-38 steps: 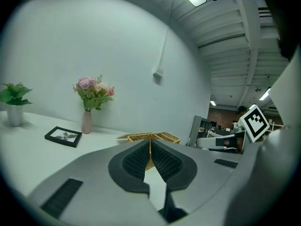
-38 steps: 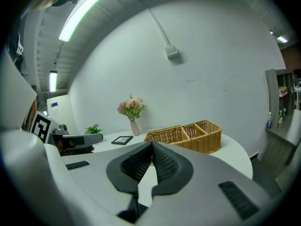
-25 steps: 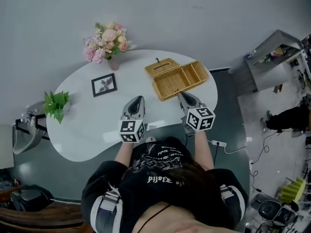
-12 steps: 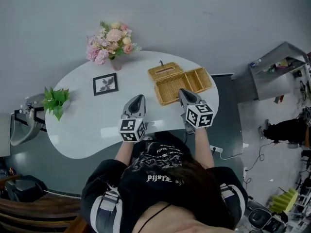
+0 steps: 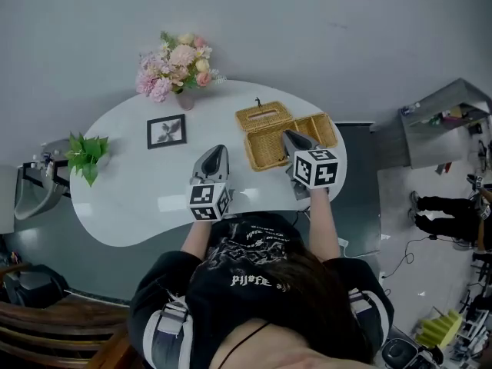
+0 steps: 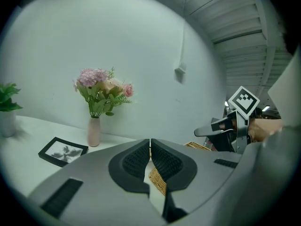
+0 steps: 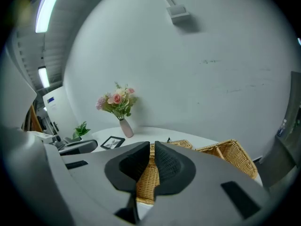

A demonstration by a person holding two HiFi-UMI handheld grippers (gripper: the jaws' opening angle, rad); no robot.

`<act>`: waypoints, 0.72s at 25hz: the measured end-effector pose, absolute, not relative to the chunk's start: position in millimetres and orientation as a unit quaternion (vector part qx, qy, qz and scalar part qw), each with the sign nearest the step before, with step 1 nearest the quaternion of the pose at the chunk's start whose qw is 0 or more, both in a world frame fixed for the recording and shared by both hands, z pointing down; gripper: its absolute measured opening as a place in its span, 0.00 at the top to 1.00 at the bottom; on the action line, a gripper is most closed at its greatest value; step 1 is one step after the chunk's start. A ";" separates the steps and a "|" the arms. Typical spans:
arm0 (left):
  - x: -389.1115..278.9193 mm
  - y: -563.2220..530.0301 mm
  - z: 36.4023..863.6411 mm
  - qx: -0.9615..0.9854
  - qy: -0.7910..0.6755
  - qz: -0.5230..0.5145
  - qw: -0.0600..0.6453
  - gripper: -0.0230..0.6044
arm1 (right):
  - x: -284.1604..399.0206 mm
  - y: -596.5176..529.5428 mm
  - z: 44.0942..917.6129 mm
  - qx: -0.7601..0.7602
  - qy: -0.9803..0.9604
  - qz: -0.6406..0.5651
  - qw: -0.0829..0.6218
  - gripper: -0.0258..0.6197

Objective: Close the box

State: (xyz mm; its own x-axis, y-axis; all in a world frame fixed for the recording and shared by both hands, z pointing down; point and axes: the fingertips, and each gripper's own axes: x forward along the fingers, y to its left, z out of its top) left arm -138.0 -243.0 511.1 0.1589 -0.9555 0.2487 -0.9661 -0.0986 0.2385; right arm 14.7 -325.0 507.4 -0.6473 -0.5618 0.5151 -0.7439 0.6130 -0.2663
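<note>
Ok so here's the setup: both claws are hovering over a white table (image 5: 131, 198), side by side and near each other. The left claw (image 5: 217, 151) is pinched fully together with nothing in it; its pads meet at the tips. The right claw (image 5: 288, 135) is only a sliver apart and its jaws are opening. There's nothing between them, you just see wicker through the slit.

The wicker box (image 5: 261, 151) sits open on the table. It's right under and just ahead of the right claw's tips, and from that claw's own view the weave fills the space straight past the jaws, with another wicker section off to its right. I can't tell if the tips are actually touching the box or just above it. From the left claw, the box is ahead and to the right, close by.

Other stuff: a pink flower bouquet (image 5: 175, 61) in a little vase (image 5: 185, 98) sits well ahead of the left claw and a bit left. A black picture frame (image 5: 166, 131) lies flat just ahead-left of that same claw. A small green plant (image 5: 87, 158) is way off to its left, at the table's edge.
</note>
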 end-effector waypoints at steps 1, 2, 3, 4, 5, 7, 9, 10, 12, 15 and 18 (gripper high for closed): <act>-138.0 -244.7 511.0 0.742 -0.648 0.020 0.171 0.92 | 10.2 -328.9 506.7 0.368 -0.878 0.241 0.190 0.88; -136.9 -246.6 510.8 0.744 -0.647 0.023 0.166 0.92 | 4.9 -332.5 505.9 0.362 -0.879 0.247 0.186 0.88; -135.1 -248.8 510.4 0.746 -0.646 0.025 0.163 0.92 | 0.2 -336.5 505.2 0.358 -0.881 0.249 0.186 0.88; -133.2 -251.6 509.8 0.746 -0.645 0.025 0.161 0.92 | -3.4 -341.2 504.5 0.355 -0.881 0.249 0.188 0.87; -131.9 -254.4 509.0 0.746 -0.645 0.024 0.161 0.92 | -6.5 -346.4 503.9 0.353 -0.882 0.248 0.192 0.86; -131.4 -259.5 507.7 0.746 -0.646 0.022 0.162 0.92 | -13.7 -356.6 502.6 0.345 -0.881 0.251 0.202 0.85; -131.0 -264.0 504.6 0.749 -0.643 0.017 0.158 0.92 | -20.4 -365.6 503.4 0.336 -0.879 0.257 0.219 0.85; -129.2 -265.7 501.8 0.754 -0.639 0.012 0.154 0.92 | -22.5 -370.0 505.0 0.334 -0.876 0.259 0.230 0.85; -125.5 -267.8 496.7 0.762 -0.630 0.003 0.147 0.92 | -26.1 -378.9 507.6 0.337 -0.871 0.261 0.246 0.85; -128.8 -270.7 495.9 0.759 -0.634 0.002 0.148 0.92 | -33.1 -393.6 509.1 0.339 -0.866 0.261 0.258 0.85; -136.3 -271.6 496.1 0.753 -0.640 0.002 0.150 0.92 | -41.0 -399.7 514.8 0.318 -0.865 0.245 0.302 0.85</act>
